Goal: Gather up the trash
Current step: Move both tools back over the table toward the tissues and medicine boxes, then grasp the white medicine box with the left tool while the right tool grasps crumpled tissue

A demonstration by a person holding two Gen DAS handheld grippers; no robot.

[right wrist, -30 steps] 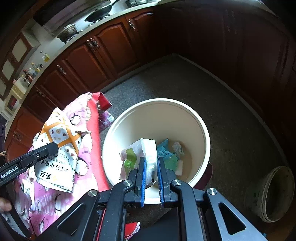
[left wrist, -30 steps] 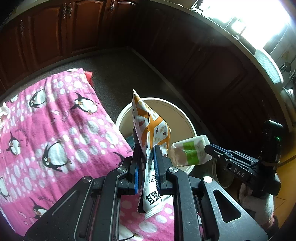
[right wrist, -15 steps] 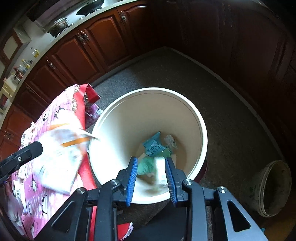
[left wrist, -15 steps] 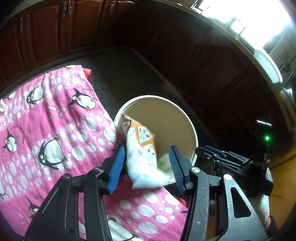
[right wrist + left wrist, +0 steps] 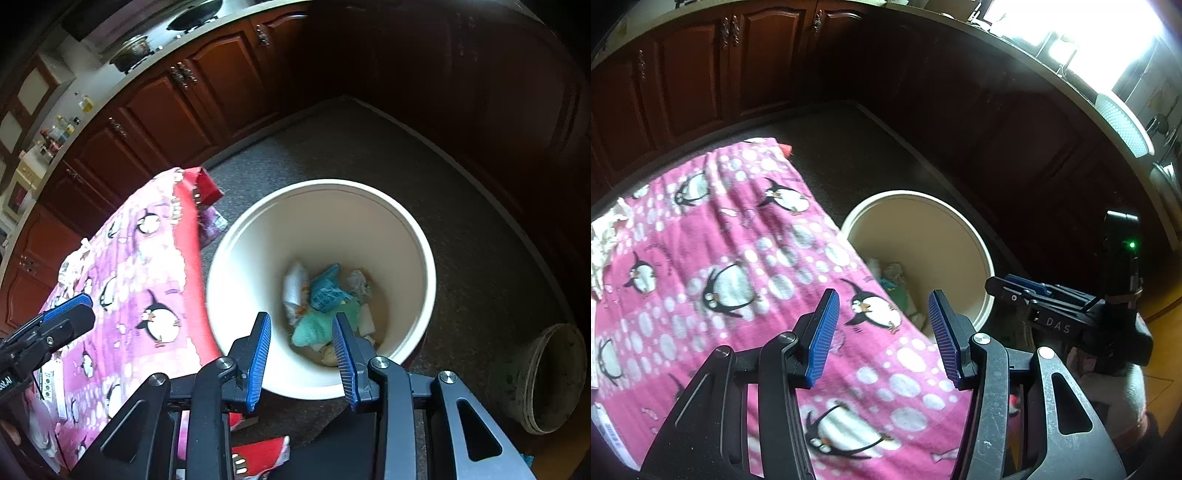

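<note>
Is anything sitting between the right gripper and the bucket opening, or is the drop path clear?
Nothing visible blocks it. The right gripper hangs over the near rim of the white bucket, its jaws opening with nothing between them. The wrappers already lie at the bottom.

I read "DAS" in pale letters on the right gripper (image 5: 1027,291) body, seen from left wrist cam. Letters on the left gripper (image 5: 68,308) at the frame edge, approx "OOLAI", partly cut off

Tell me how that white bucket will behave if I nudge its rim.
The white bucket is tall and holds only a few wrappers, so it is probably light and may slide or tip. Its smooth wall looks stiff and perhaps slippery.
</note>
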